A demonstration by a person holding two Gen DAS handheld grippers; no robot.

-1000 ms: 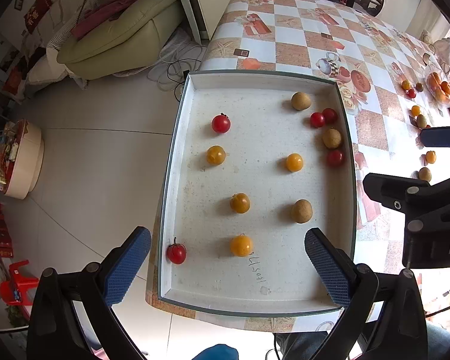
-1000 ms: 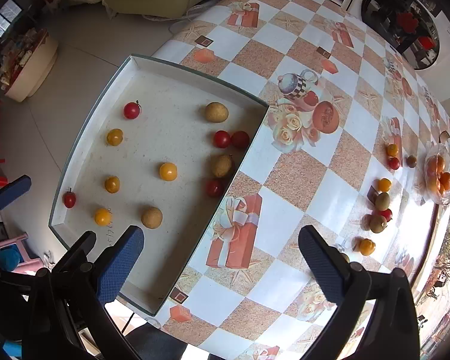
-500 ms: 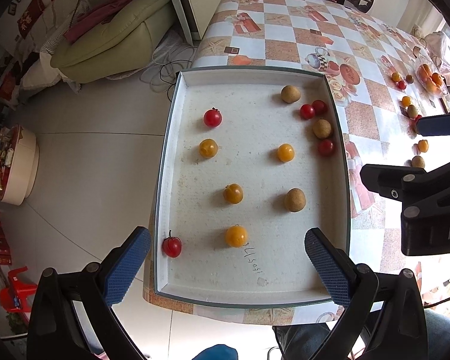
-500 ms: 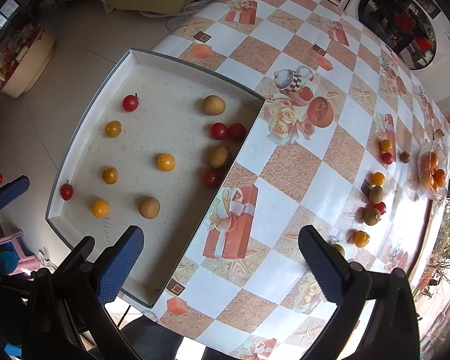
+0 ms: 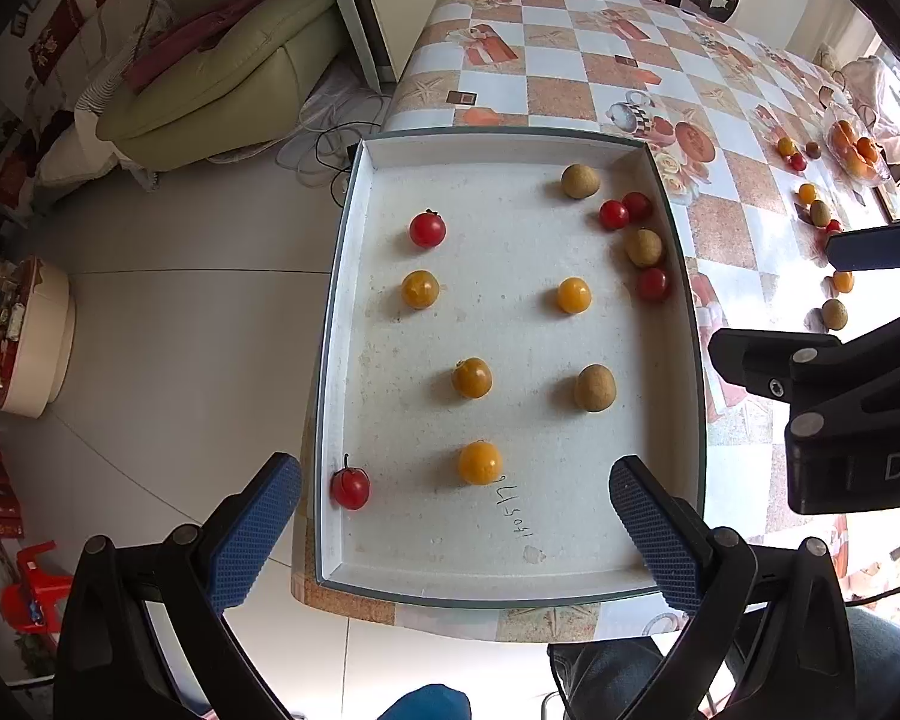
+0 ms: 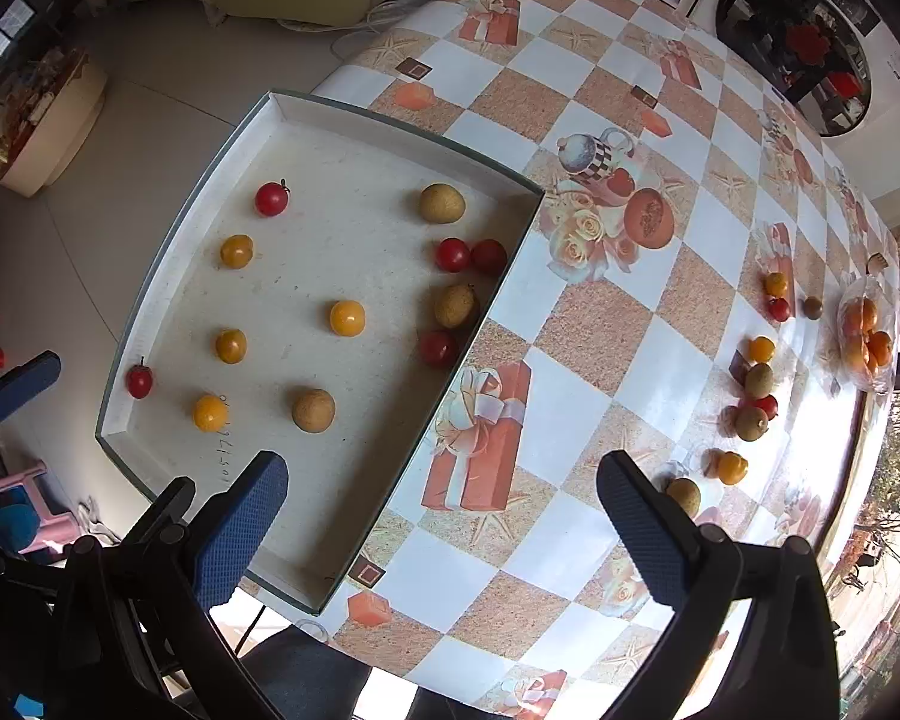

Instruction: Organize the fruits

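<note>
A white tray (image 5: 510, 147) sits at the table's near-left corner; it also shows in the right wrist view (image 6: 168, 276). It holds several red tomatoes (image 5: 427, 229), yellow tomatoes (image 5: 479, 462) and brown longans (image 5: 594, 387), spread apart. More loose fruit (image 6: 750, 414) lies far right on the table. My left gripper (image 5: 453, 531) is open and empty, high above the tray's near edge. My right gripper (image 6: 441, 525) is open and empty, high above the tablecloth beside the tray.
The checked tablecloth (image 6: 600, 324) covers the table. A plastic bag of oranges (image 6: 867, 339) lies at the far right edge. The tray's near-left corner overhangs the table edge. A green sofa (image 5: 222, 84) and floor lie to the left.
Both grippers have risen and pulled back a little, so the tray and fruit look smaller. No fruit has moved. Both grippers stay open.
</note>
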